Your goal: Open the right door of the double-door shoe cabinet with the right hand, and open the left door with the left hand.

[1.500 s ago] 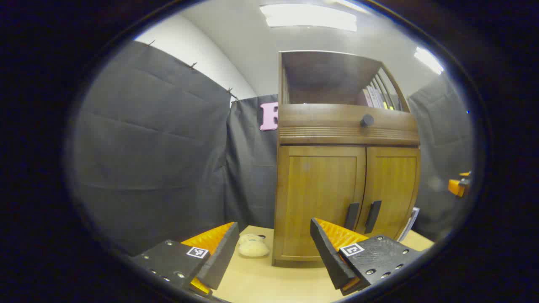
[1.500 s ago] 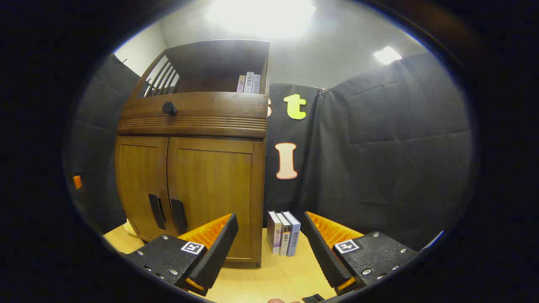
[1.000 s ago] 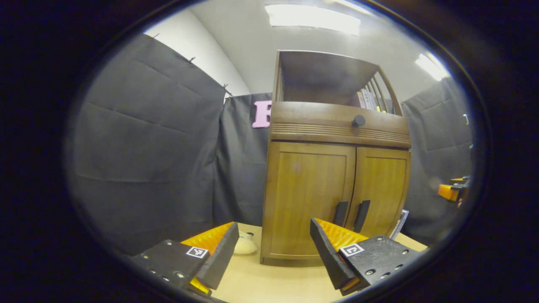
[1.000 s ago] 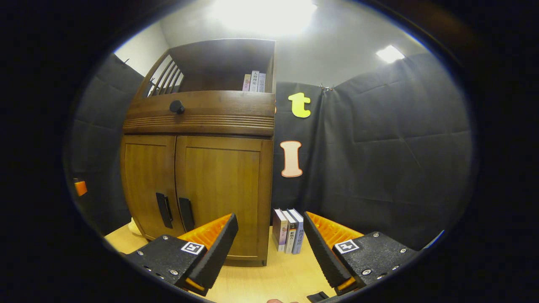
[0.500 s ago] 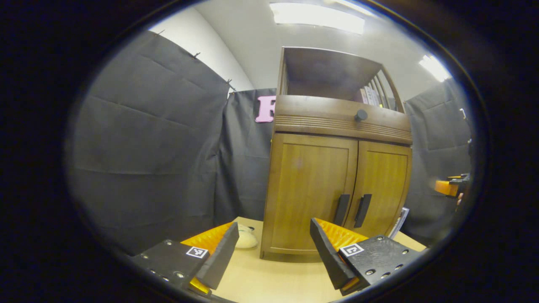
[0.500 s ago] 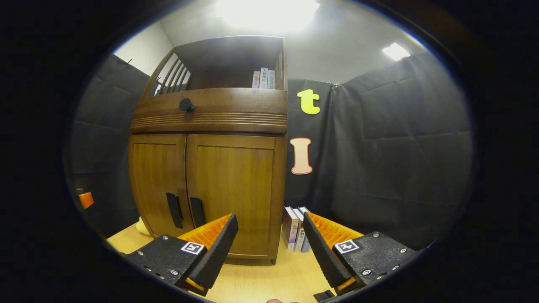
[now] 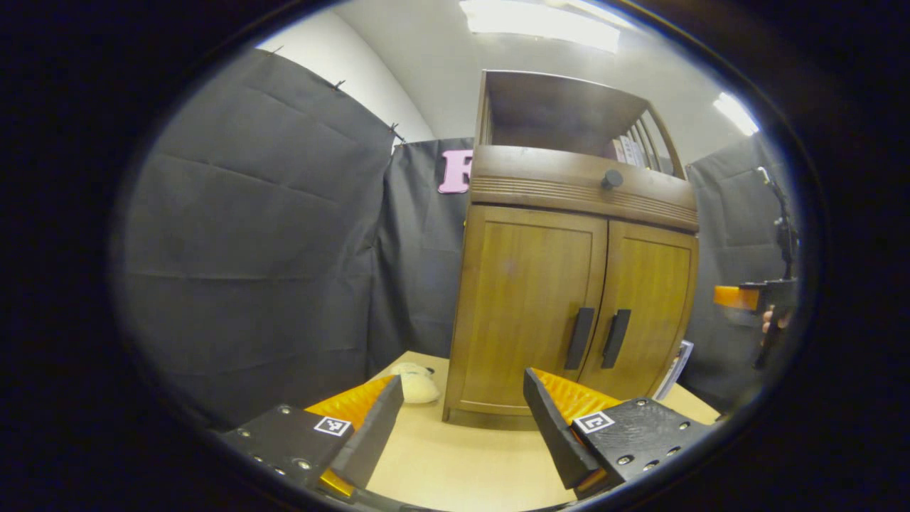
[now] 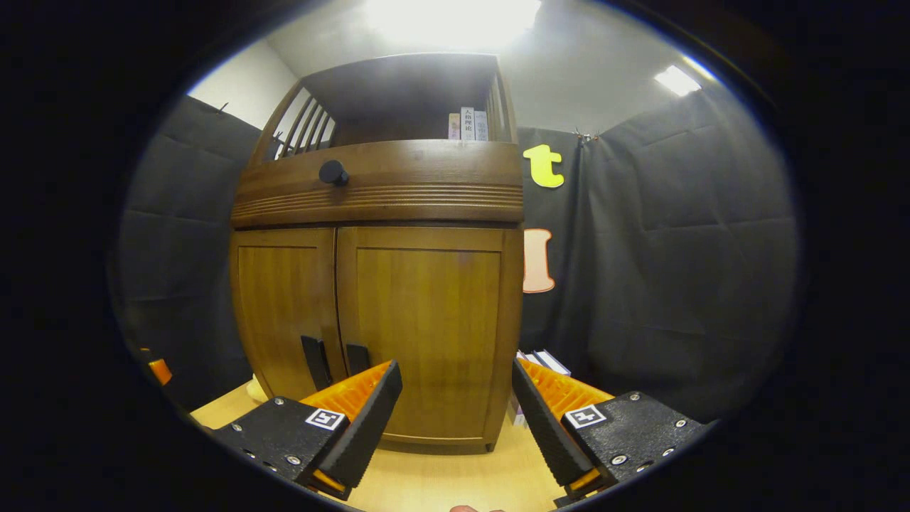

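Note:
A wooden shoe cabinet (image 7: 569,213) (image 8: 384,206) stands on a light table, both doors closed. In the left gripper view its left door (image 7: 530,306) and right door (image 7: 650,299) each carry a dark vertical handle (image 7: 580,338) (image 7: 616,338) near the middle seam. The right gripper view shows the left door (image 8: 284,313), the right door (image 8: 426,327) and the handles (image 8: 313,363) (image 8: 355,358) low down. My left gripper (image 7: 462,419) is open, short of the cabinet's left front. My right gripper (image 8: 455,416) is open in front of the right door. The right gripper also appears at the far right edge (image 7: 746,297).
A pale soft object (image 7: 416,384) lies on the table (image 7: 455,462) left of the cabinet. Books (image 8: 540,363) stand right of the cabinet. A drawer with a round dark knob (image 8: 333,173) sits above the doors, with more books (image 8: 466,124) on the open top shelf.
Both grippers have come closer to the cabinet, which looks larger. The right gripper has swung toward the right door, so the books beside the cabinet are now mostly hidden. Both stay open.

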`<state>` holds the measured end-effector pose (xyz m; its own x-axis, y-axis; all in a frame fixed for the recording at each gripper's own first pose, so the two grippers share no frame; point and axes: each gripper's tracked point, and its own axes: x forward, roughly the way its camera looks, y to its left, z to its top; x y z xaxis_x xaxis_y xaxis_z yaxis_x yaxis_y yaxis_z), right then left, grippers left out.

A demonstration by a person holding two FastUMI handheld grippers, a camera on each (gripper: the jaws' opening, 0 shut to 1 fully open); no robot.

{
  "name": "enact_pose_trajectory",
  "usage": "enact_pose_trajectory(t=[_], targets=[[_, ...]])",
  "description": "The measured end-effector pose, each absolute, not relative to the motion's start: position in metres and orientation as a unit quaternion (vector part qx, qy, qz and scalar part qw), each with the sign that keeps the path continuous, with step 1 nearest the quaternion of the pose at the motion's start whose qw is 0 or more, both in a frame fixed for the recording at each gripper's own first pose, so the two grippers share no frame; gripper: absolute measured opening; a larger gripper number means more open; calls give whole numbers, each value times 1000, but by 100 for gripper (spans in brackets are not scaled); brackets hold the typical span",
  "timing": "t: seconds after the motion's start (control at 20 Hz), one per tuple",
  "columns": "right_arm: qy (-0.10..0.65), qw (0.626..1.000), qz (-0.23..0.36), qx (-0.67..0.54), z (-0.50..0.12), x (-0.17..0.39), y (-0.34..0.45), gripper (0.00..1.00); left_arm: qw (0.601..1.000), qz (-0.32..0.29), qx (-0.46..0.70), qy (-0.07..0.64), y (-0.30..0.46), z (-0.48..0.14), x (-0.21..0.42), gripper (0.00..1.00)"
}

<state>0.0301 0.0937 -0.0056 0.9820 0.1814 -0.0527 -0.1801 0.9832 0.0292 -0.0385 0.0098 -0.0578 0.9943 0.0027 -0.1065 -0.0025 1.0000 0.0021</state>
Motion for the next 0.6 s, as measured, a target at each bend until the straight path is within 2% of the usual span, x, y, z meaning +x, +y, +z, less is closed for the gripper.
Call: enact_pose_trajectory(t=[0.05,0.1,0.2,0.25,0.3,0.5,0.6], targets=[[31,995,98,14,-7,35,103,96,998,1,-1,56,9,-63,-40,97],[33,994,105,15,-8,39,111,96,998,2,-3,60,7,-65,-43,100],[37,992,116,19,-11,47,125,96,998,8,-3,69,11,-72,-49,100],[39,992,121,21,-14,51,132,96,997,11,-2,73,13,-74,-53,97],[41,991,127,22,-17,54,140,96,997,14,0,77,15,-76,-57,100],[57,988,143,32,-25,68,170,96,996,26,6,88,23,-84,-69,100],[61,986,153,29,-29,77,185,96,995,35,5,95,28,-90,-75,97]])
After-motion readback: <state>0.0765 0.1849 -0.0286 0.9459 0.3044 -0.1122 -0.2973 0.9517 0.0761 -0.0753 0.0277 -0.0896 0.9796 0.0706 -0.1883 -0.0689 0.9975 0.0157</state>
